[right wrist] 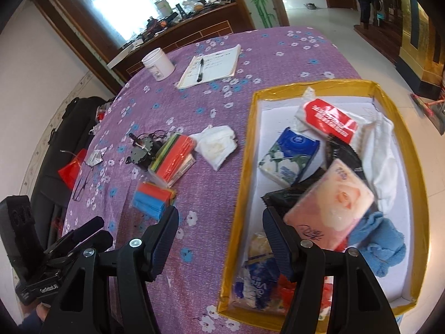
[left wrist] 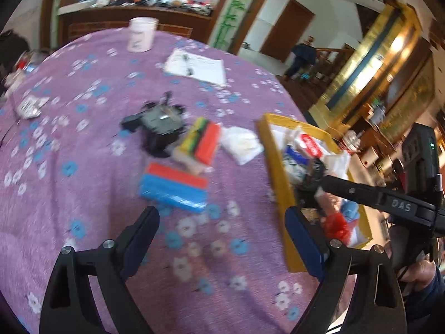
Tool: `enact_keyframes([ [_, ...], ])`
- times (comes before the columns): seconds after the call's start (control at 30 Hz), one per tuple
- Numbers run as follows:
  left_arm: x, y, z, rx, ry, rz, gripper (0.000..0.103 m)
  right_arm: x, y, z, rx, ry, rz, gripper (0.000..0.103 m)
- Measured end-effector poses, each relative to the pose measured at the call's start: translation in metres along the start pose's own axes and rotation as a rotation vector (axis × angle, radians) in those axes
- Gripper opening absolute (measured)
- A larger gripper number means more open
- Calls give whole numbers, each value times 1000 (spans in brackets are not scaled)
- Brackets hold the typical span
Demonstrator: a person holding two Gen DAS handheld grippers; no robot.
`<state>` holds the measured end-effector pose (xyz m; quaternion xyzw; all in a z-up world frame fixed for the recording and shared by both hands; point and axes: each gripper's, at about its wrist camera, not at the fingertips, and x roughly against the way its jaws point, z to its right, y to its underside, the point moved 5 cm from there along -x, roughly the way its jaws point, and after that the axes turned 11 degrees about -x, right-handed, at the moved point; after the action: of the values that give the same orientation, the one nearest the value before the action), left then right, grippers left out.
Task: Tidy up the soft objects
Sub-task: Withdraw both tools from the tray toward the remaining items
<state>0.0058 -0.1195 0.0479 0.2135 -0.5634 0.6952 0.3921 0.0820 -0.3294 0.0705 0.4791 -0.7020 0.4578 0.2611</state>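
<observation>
Two hand-held tools over a desk [right wrist: 250,55] covered with a purple floral cloth. The left tool [left wrist: 222,233] hangs with its jaws spread wide and nothing between them, just near of the blue-and-orange cloth pack [left wrist: 173,185], which lies directly ahead of its gap. The pack's long axis runs left to right across the line of the fingers, so its shorter dimension faces the opening. The right tool [right wrist: 221,232], likewise parted and empty, straddles the left rim of the yellow-edged tray [right wrist: 242,150]; its right finger overlaps the tray interior in this view.

Already in the tray: a pink tissue pack [right wrist: 331,203], a blue-and-white tissue pack [right wrist: 289,156], a red-and-white wipes pack [right wrist: 331,118], a blue towel [right wrist: 381,247] and white cloth. Outside it, left of the tray: the blue-and-orange pack, a second multicoloured cloth pack [right wrist: 173,157] farther off, and a crumpled white cloth [right wrist: 217,144] beside that.

Judged from this layout, the left tool is the nearer to the blue-and-orange pack, and the tray lies to its right. A dark gadget with wires [right wrist: 144,150], a notebook with pen [right wrist: 211,65] and a white jar [right wrist: 158,63] sit farther away
</observation>
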Motion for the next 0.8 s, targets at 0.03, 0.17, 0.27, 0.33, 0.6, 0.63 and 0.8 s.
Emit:
enact_keyframes([
  [0.03, 0, 3, -4, 12, -8, -3, 91, -2, 1, -3, 5, -3, -3, 67],
  [0.17, 7, 14, -28, 67, -47, -5, 91, -10, 4, -17, 35, -22, -20, 67],
  [0.27, 13, 22, -46, 106, -77, -5, 91, -20, 8, -31, 65, -37, -45, 67],
  [0.33, 15, 26, -55, 130, -86, -7, 91, -28, 11, -42, 90, -47, -65, 67],
  [0.6, 33, 44, -83, 189, -140, -9, 91, -74, 18, -72, 150, -66, -175, 67],
  [0.63, 35, 47, -86, 194, -145, -10, 91, -81, 18, -76, 160, -70, -188, 67],
  [0.8, 47, 62, -100, 218, -173, -21, 91, -100, -19, -82, 93, -71, -156, 67],
])
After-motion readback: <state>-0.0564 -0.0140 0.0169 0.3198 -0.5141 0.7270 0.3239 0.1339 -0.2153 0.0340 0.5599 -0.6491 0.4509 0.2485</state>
